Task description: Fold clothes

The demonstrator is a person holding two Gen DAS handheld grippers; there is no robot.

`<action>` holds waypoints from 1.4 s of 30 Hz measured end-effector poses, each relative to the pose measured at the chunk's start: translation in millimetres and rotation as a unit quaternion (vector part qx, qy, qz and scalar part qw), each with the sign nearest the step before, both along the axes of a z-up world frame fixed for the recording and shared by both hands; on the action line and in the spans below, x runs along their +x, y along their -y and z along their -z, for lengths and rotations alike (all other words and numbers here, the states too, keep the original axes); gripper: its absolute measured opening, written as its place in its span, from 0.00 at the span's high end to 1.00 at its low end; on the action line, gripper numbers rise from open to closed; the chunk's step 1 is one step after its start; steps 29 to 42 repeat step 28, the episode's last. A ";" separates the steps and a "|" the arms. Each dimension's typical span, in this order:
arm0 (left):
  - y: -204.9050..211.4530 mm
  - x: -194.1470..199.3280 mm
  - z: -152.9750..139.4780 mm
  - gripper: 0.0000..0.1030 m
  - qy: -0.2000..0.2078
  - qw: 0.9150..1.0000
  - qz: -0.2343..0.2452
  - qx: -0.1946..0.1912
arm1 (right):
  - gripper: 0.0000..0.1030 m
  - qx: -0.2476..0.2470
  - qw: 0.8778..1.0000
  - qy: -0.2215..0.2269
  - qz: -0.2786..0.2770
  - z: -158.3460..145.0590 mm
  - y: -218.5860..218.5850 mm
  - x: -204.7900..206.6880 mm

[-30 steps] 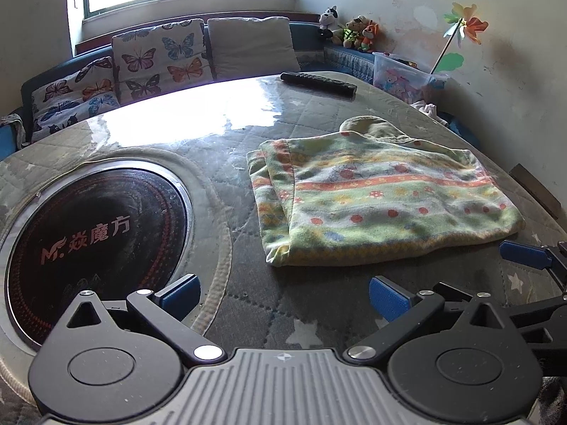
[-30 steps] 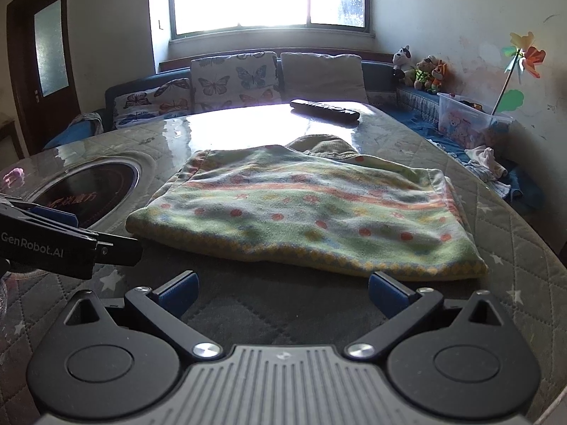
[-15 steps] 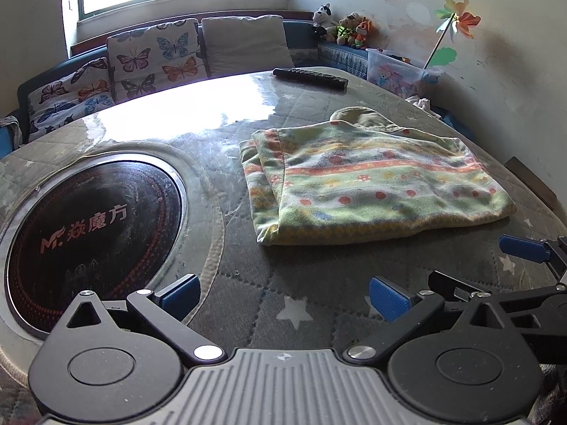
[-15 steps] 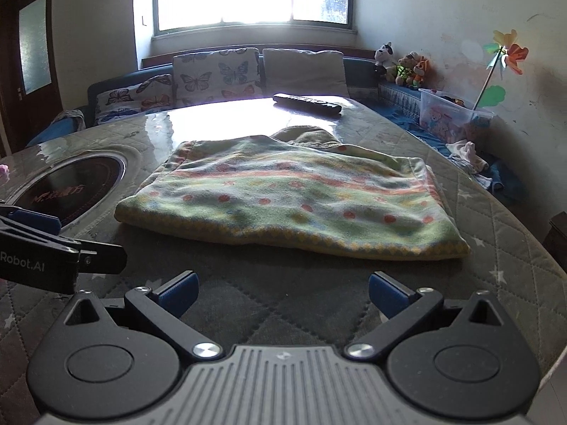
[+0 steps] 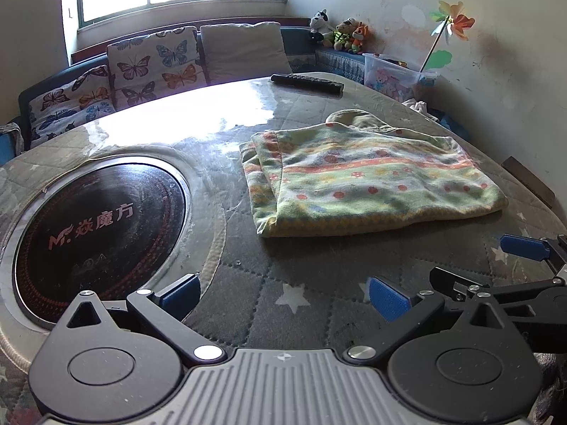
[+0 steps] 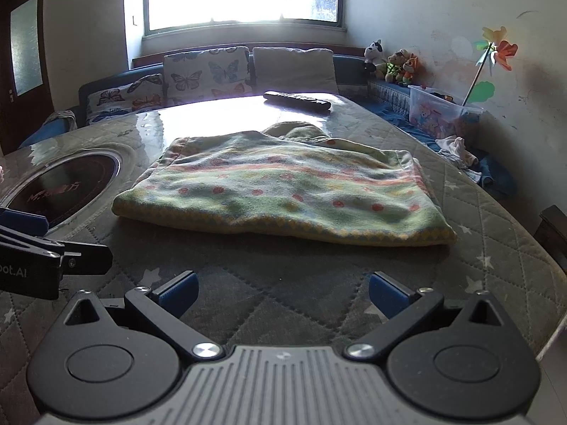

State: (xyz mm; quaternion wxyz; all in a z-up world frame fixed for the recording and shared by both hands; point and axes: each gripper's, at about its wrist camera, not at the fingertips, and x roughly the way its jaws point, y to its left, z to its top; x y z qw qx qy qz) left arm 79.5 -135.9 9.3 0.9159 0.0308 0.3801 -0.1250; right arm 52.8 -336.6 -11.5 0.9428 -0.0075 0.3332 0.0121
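A folded green, yellow and orange patterned garment (image 5: 368, 180) (image 6: 283, 191) lies flat on the quilted round table (image 5: 304, 283) (image 6: 283, 283). A plain olive piece sticks out from under its far edge. My left gripper (image 5: 283, 292) is open over bare table, short of the garment's near left corner, holding nothing. My right gripper (image 6: 281, 290) is open too, a little in front of the garment's near edge, empty. In the left wrist view the right gripper's blue fingertips (image 5: 524, 246) show at the right edge; the left gripper's body (image 6: 42, 258) shows at the left of the right wrist view.
A round black cooktop (image 5: 95, 219) (image 6: 67, 184) is set into the table at the left. A black remote (image 5: 306, 83) (image 6: 297, 101) lies at the far edge. Butterfly cushions (image 5: 156, 67), plush toys (image 5: 336, 33) and a plastic box (image 6: 439, 113) line the bench beyond.
Both grippers have drawn back and up from the garment, so it looks farther off and lower in view. The garment has stayed put and both grippers stay open.
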 end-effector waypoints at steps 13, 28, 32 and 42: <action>3.8 -14.7 -1.6 0.00 0.007 1.000 0.009 0.004 | 0.00 0.000 1.000 0.000 0.013 -0.1 3.7 -9.7; 8.0 -23.8 -2.4 0.00 0.011 1.000 0.021 0.006 | 0.00 0.005 1.000 0.000 0.020 -0.8 5.9 -15.3; 8.0 -23.8 -2.4 0.00 0.011 1.000 0.021 0.006 | 0.00 0.005 1.000 0.000 0.020 -0.8 5.9 -15.3; 8.0 -23.8 -2.4 0.00 0.011 1.000 0.021 0.006 | 0.00 0.005 1.000 0.000 0.020 -0.8 5.9 -15.3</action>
